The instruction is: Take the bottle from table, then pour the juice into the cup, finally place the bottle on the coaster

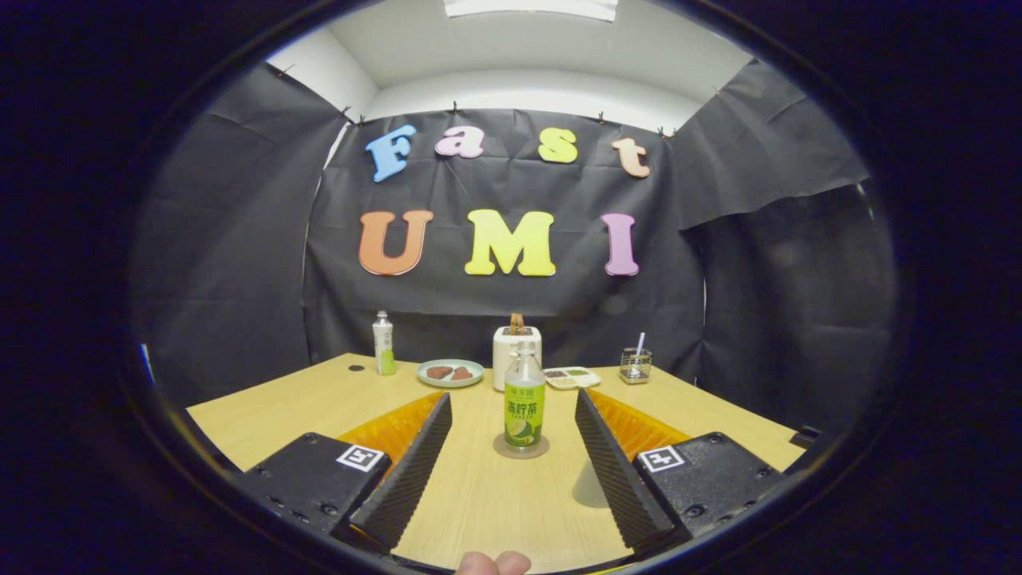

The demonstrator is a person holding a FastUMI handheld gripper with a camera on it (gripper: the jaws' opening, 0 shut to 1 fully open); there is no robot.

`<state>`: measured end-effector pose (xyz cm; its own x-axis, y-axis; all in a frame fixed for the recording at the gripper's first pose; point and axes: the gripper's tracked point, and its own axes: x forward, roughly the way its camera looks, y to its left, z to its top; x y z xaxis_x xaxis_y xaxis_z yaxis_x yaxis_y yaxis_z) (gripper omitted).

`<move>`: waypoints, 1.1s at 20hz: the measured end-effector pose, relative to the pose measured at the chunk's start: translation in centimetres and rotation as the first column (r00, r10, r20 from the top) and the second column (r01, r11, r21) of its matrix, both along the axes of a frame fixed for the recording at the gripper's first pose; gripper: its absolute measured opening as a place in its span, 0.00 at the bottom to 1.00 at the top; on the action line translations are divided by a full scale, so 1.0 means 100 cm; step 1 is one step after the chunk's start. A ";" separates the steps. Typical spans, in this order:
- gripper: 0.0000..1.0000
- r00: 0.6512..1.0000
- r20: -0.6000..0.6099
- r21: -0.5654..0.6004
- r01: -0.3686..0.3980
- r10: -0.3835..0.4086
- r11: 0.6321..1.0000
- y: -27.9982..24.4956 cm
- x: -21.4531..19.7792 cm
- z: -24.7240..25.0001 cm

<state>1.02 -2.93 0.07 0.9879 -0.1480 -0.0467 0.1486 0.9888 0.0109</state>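
Observation:
A clear bottle (524, 395) with a green label and a white cap stands upright on a round grey coaster (520, 448) on the wooden table (319, 399). It is level with the tips of my gripper (512, 399), midway between them. The gripper is open: the two ribbed black fingers (407, 471) are spread wide, with a clear gap to the bottle on each side. A pale cup (589, 484) stands against the inner side of the right finger, partly hidden by it. I cannot tell what is in it.
Along the table's back edge stand a second small bottle (384, 343), a plate (450, 373) with brown pieces, a white toaster (516, 351), a small compartment tray (572, 377) and a wire holder (635, 365) with a pen. A person's fingertips (493, 564) show below the fingers.

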 end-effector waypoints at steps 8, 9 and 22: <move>1.00 0.999 0.030 0.040 0.021 -0.022 0.999 -0.002 -0.035 -0.016; 1.00 0.999 0.032 0.045 0.019 -0.021 0.999 0.000 -0.036 -0.017; 1.00 1.000 -0.001 -0.004 0.004 -0.004 1.000 0.020 -0.030 -0.032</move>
<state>-2.01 -0.89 -3.12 0.9873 -0.1517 -0.0474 0.1522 0.9883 0.0071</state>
